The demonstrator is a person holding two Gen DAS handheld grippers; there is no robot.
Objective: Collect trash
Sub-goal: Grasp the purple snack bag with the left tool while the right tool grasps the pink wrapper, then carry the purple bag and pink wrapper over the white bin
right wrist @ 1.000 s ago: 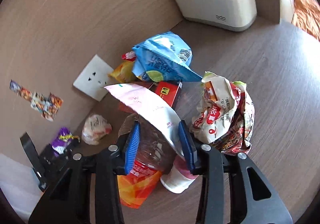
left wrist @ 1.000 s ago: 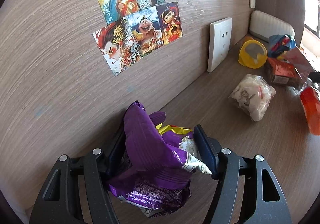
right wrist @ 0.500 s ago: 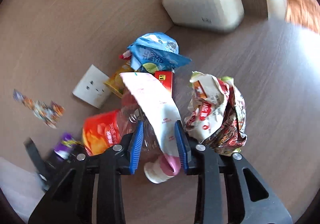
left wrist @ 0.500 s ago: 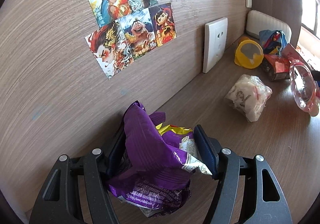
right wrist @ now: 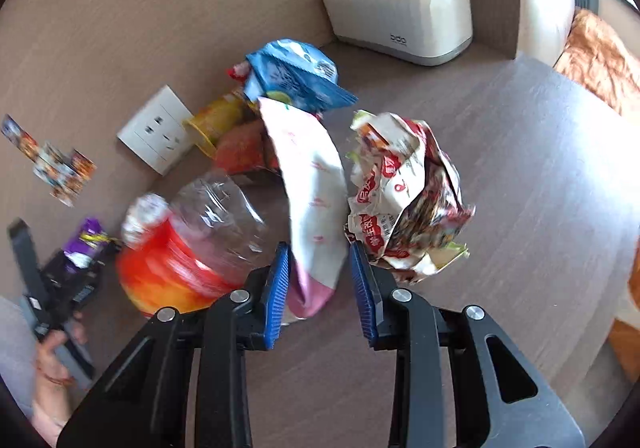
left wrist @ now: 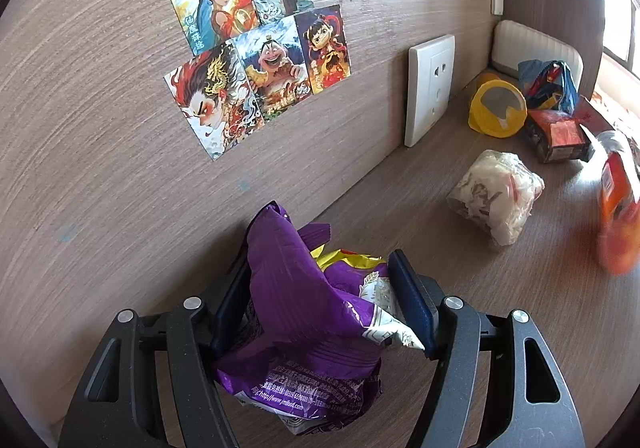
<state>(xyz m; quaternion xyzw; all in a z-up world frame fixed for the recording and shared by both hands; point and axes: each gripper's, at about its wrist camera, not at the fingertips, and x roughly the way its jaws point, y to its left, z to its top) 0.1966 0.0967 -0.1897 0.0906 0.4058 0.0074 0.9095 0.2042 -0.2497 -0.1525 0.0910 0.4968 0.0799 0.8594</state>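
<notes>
My left gripper point(left wrist: 320, 268) is shut on a crumpled purple snack bag point(left wrist: 296, 300) next to the wood wall. In the right wrist view the same bag point(right wrist: 86, 244) shows far left. My right gripper point(right wrist: 319, 248) has its blue pads closed on a pink and white wrapper point(right wrist: 312, 187) that sticks up between them. A clear plastic bottle point(right wrist: 192, 240) with an orange label lies blurred just left of the left finger; whether it touches the finger I cannot tell. A crumpled red and white wrapper point(right wrist: 404, 195) sits right of the pads.
Further trash lies along the wall: a blue bag point(right wrist: 296, 75), a yellow cup point(left wrist: 498, 109), a red box point(left wrist: 556, 135) and a crumpled clear bag point(left wrist: 496, 191). A white toaster point(right wrist: 400, 15) stands in the corner. Wall sockets point(left wrist: 430, 87) and picture cards point(left wrist: 256, 43) are on the wall.
The right jaws narrowed onto the pink and white wrapper. The bottle swung out from between them to the left. The left gripper and its purple bag stayed put.
</notes>
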